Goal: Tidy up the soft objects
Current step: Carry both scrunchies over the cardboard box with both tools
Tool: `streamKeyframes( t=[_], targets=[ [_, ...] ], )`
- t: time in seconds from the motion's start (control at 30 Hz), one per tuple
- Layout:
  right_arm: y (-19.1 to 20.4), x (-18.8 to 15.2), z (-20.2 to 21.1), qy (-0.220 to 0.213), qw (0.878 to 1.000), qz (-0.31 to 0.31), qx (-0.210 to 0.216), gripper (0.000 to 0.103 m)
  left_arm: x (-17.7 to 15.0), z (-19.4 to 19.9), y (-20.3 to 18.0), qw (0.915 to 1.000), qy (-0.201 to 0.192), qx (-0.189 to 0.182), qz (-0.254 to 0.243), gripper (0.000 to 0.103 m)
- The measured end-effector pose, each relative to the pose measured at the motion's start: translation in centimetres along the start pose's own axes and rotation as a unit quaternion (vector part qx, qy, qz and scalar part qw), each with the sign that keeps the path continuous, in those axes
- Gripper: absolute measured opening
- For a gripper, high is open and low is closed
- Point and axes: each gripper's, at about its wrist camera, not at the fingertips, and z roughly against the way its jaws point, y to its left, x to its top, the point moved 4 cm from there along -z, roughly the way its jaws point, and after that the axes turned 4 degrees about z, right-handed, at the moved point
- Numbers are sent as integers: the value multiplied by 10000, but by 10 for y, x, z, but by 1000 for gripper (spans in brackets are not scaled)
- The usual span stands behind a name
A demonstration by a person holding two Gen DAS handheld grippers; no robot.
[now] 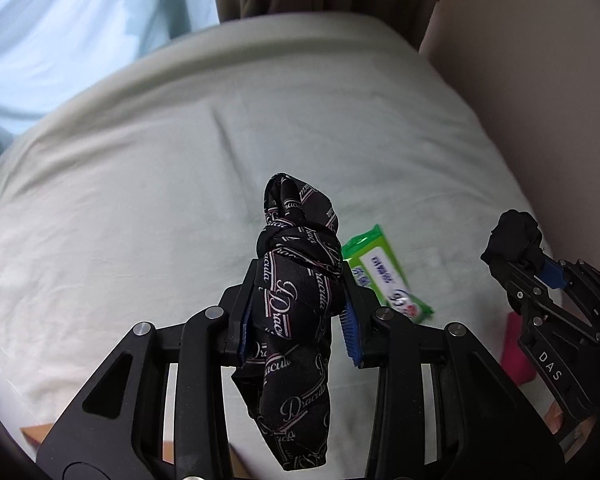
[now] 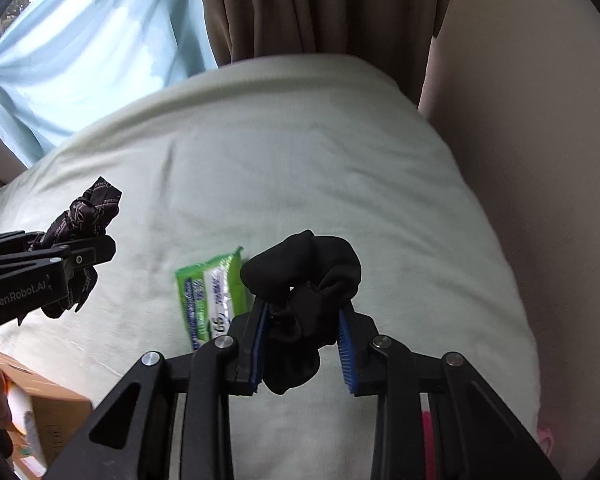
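A knotted black cloth with pale script lettering [image 1: 296,280] hangs between the blue pads of my left gripper [image 1: 298,300], which is shut on it above the pale green bed [image 1: 140,208]. That same patterned cloth [image 2: 84,216] and left gripper [image 2: 80,256] show at the left of the right wrist view. A plain black bundled cloth [image 2: 304,280] is clamped in my right gripper [image 2: 304,320], also lifted off the bed. From the left wrist view the black bundle [image 1: 514,236] sits at the tip of the right gripper [image 1: 520,264]. A green wipes pack [image 1: 384,272] [image 2: 212,296] lies flat on the sheet between them.
Brown curtains [image 2: 308,4] and a light blue sheer curtain [image 2: 92,40] hang behind the bed. A beige wall [image 2: 540,160] runs along the right. A cardboard box [image 2: 40,412] stands at the lower left, a pink item [image 1: 516,344] at the bed's right edge.
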Motion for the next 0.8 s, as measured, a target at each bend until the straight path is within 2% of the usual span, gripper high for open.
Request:
streamKeyframes(
  t=[0.2, 0.4, 0.63, 0.8],
  targets=[
    [4, 19, 71, -333, 9994, -27, 50, 28, -4, 83, -6, 9990, -395, -102, 188, 32],
    [21, 23, 146, -570, 9981, 96, 195, 28, -14, 169, -4, 9955, -747, -200, 555, 32],
    [64, 24, 217, -765, 9943, 453, 581, 28, -55, 249, 27, 9900, -980, -53, 1018, 32],
    [110, 14, 249, -853, 9898, 714, 893, 28, -94, 288, 70, 9848, -1051, 185, 1368, 32]
  ],
)
